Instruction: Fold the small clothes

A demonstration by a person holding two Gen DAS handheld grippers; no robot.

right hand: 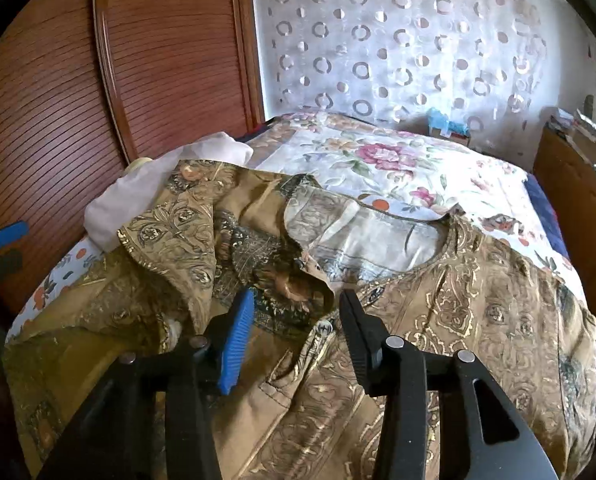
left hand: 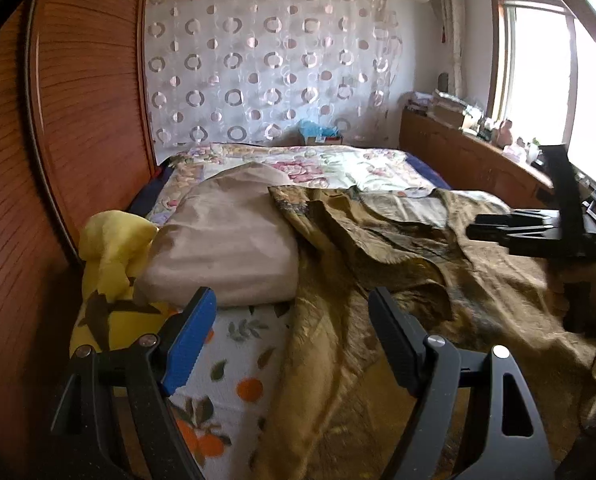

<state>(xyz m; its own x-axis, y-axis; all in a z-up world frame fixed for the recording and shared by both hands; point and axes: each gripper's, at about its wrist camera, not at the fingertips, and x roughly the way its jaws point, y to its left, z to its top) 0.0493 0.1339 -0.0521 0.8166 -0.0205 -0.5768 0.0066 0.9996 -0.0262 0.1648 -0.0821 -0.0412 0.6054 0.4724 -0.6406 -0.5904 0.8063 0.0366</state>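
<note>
A gold-brown patterned garment (left hand: 377, 280) lies rumpled across the near end of the bed; it fills the lower half of the right wrist view (right hand: 437, 320), neckline toward the far side. My left gripper (left hand: 294, 332) is open and empty, held above the garment's left edge. My right gripper (right hand: 298, 324) is open and empty, just above the garment's front near the neckline and a small button (right hand: 324, 327). The right gripper also shows at the right edge of the left wrist view (left hand: 497, 228). The left gripper's tips show at the left edge of the right wrist view (right hand: 2, 248).
A beige folded pillow (left hand: 226, 240) and a yellow cloth (left hand: 114, 248) lie at the bed's left. A floral bedspread (right hand: 377, 156) covers the far bed. A wooden wardrobe (left hand: 78, 120) stands left, a low wooden cabinet (left hand: 469, 156) with clutter right.
</note>
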